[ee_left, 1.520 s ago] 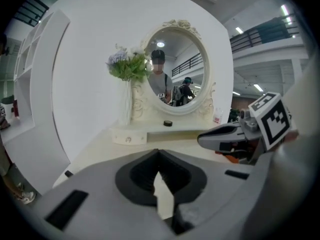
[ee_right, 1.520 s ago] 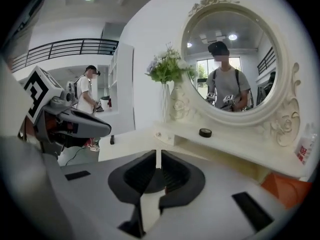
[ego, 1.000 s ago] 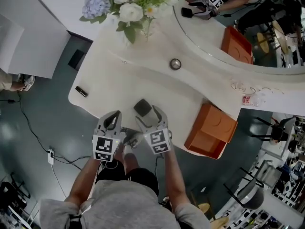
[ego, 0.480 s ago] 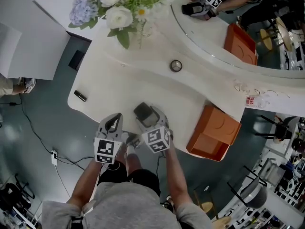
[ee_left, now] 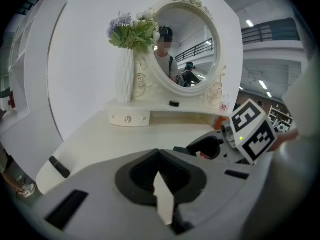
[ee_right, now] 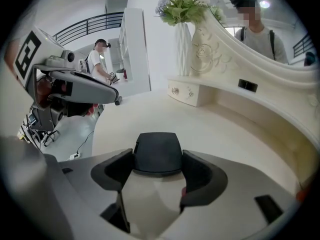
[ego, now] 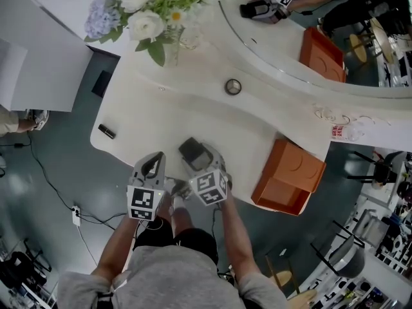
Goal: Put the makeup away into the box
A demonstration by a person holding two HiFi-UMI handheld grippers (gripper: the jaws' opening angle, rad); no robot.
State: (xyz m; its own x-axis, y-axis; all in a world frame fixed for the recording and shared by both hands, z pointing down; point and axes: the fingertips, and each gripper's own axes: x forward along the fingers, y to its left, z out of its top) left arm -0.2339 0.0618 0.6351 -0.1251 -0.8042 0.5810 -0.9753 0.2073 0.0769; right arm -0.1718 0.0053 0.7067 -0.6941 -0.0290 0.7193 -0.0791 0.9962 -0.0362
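A dark square compact [ego: 191, 150] lies near the front edge of the white vanity table [ego: 161, 108]. My right gripper [ego: 201, 158] has its jaws on either side of it. They have just been closing, and in the right gripper view both pads sit against the compact [ee_right: 158, 153]. My left gripper [ego: 153, 157] hovers just left of it, over the table's edge. It is shut and holds nothing [ee_left: 160, 156]. The orange box [ego: 286, 176] stands at the table's right end. A small round tin [ego: 232, 86] and a black tube [ego: 106, 131] lie further off.
A vase of flowers [ego: 151, 11] stands at the back left beside a large oval mirror [ego: 309, 18], which reflects the box and the grippers. A small red-labelled bottle [ego: 335, 132] is at the back right. The table's front edge runs under both grippers. Another person stands beyond the table [ee_right: 102, 59].
The right gripper has rolled slightly around the compact and its jaws have drawn in on it. The left gripper has stayed where it was.
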